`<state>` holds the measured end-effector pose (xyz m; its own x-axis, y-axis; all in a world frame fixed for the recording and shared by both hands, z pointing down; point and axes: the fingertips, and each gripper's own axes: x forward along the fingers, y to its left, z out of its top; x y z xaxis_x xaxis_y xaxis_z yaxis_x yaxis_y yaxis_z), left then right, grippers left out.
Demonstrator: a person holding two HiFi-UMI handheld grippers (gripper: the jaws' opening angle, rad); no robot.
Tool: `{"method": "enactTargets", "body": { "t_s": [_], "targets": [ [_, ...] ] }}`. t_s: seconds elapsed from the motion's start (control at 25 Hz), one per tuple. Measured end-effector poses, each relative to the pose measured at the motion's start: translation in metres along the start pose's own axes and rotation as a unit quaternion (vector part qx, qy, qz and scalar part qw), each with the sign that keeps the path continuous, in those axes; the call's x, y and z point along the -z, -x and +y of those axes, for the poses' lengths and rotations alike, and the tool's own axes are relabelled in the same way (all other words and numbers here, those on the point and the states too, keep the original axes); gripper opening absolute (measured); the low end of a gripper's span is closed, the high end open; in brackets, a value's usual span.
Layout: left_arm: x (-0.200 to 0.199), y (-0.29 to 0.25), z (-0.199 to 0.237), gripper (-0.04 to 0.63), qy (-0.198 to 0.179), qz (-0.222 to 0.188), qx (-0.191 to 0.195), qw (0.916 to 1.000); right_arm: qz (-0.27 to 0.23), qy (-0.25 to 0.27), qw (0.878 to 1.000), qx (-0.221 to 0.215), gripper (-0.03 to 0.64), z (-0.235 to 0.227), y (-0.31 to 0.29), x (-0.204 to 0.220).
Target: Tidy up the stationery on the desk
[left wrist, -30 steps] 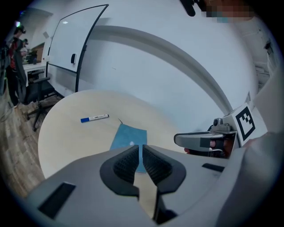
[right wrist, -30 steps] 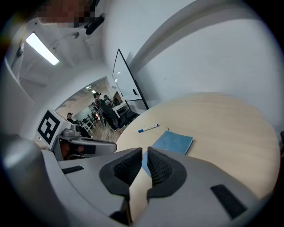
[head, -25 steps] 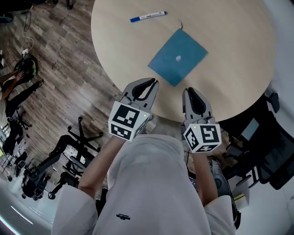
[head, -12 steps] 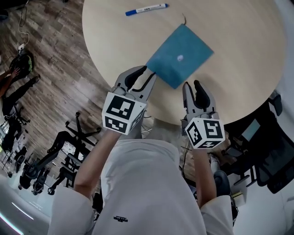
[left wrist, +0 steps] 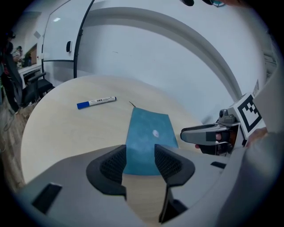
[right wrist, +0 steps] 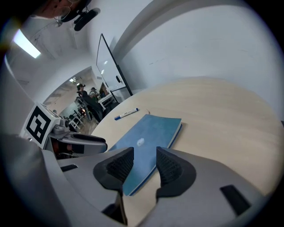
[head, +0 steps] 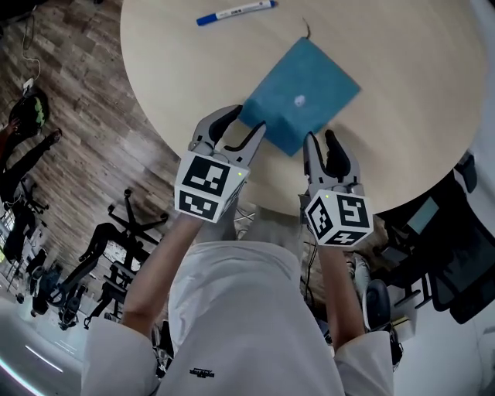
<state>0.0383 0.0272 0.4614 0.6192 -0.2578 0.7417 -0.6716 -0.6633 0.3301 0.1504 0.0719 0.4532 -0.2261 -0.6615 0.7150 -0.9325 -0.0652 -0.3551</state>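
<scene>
Teal-blue notebook (head: 302, 93) flat on the round pale wooden surface (head: 402, 69), close to its near edge. Plain cover with one small white spot, thin dark cord at the far corner. White marker (head: 232, 11) with blue cap farther back, well apart. Left gripper (head: 244, 124) and right gripper (head: 321, 141) at the notebook's near side, fingers (left wrist: 113, 164) released, just been opening, grasping nothing. Notebook edge visible in each gap, not pinched.

Blue notebook (head: 300, 94) flat, closed, near desk edge; blue-capped white marker (head: 233, 11) well apart.
</scene>
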Motion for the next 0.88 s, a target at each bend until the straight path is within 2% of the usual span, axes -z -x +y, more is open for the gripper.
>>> {"method": "enactTargets", "body": {
  "t_s": [0.12,0.28,0.36,0.52,0.88],
  "targets": [
    [0.002,-0.012,0.003,0.199,0.001,0.005,-0.001,1.0000,0.006,-0.007,1.000,0.001,0.166,-0.006,-0.009,0.003],
    [0.014,-0.023,0.008,0.204,-0.017,0.025,-0.011,0.9995,0.016,-0.012,1.000,-0.001,0.192,-0.007,-0.021,0.014],
    [0.016,-0.026,0.009,0.204,-0.012,0.027,-0.014,0.9995,0.027,-0.009,1.000,0.003,0.205,-0.009,-0.025,0.018],
    [0.015,-0.032,0.012,0.204,-0.002,0.031,-0.017,0.9994,0.040,-0.014,0.999,0.010,0.206,-0.013,-0.030,0.018],
    [0.016,-0.035,0.012,0.204,-0.008,0.035,-0.020,0.9992,0.042,-0.011,0.999,0.012,0.206,-0.014,-0.034,0.018]
  ]
}}
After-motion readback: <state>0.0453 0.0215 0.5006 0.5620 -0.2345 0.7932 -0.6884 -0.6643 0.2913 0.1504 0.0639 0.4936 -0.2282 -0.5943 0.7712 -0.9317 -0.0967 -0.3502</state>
